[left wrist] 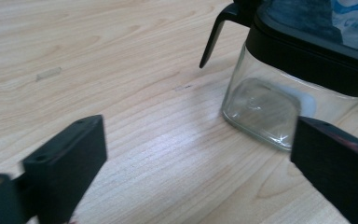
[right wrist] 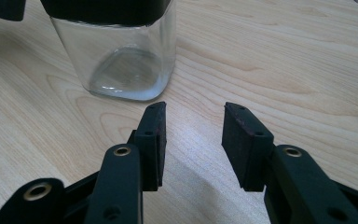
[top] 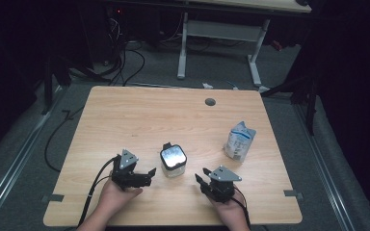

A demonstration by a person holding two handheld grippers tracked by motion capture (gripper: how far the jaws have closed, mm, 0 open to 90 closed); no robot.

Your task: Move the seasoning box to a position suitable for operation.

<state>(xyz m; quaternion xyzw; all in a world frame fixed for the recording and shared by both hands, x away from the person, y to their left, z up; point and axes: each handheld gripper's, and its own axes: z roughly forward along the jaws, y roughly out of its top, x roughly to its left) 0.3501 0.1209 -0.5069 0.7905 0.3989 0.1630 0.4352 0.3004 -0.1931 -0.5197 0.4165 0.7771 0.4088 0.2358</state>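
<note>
High view: a square glass jar (top: 173, 161) with a black lid stands upright on the wooden table (top: 139, 115), toward its near edge. The left gripper (top: 147, 174) sits just left of the jar; the right gripper (top: 201, 175) sits to its right and slightly nearer the person. A white pouch (top: 239, 140) stands well apart at the right. The left gripper appears the closer of the two.

Left gripper view: the jar (left wrist: 279, 88) lies ahead and to the right of the jaws, which are spread wide with nothing between them. A black lid lever (left wrist: 213, 39) projects from the lid toward the left.

Right gripper view: the jar (right wrist: 121, 60) stands ahead and to the left of the jaws. The jaws are parted and empty, apart from the glass. Judgement: either gripper must shift toward the jar before closing.
</note>
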